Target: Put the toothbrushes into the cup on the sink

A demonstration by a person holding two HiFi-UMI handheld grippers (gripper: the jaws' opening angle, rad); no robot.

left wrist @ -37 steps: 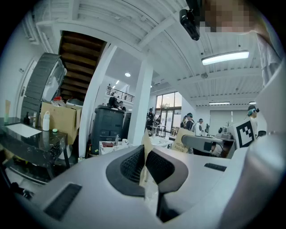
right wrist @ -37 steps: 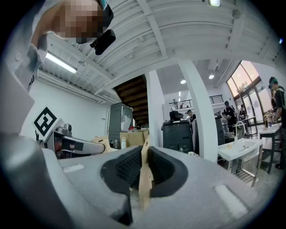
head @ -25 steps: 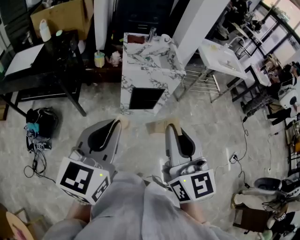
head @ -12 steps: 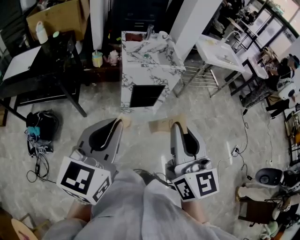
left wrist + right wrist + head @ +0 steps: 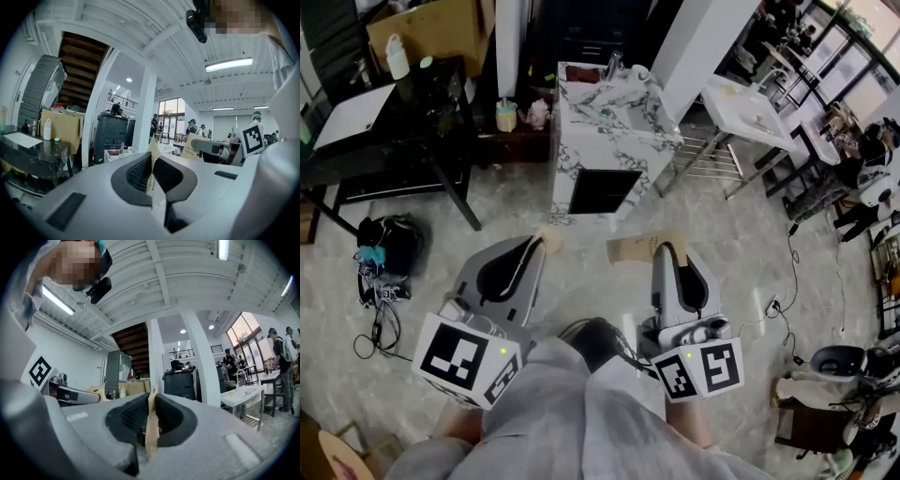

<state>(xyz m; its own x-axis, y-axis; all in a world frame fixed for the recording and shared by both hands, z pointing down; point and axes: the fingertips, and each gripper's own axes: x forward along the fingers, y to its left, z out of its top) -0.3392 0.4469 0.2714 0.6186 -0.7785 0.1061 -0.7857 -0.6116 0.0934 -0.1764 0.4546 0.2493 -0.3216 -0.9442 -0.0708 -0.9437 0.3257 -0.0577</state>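
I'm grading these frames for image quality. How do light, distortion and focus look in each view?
Head view: evenly lit, sharp, lines bowing toward the edges, marble sink clear. Left gripper view: heavy fisheye, black corners, ceiling lamp blown out, the card in the jaws soft. Right gripper view: same fisheye, window very bright, its card slightly blurred.

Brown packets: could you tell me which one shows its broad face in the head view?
The right packet, in the right claw: its broad face is turned up, while the left packet, in the left claw, shows only a tan tip.
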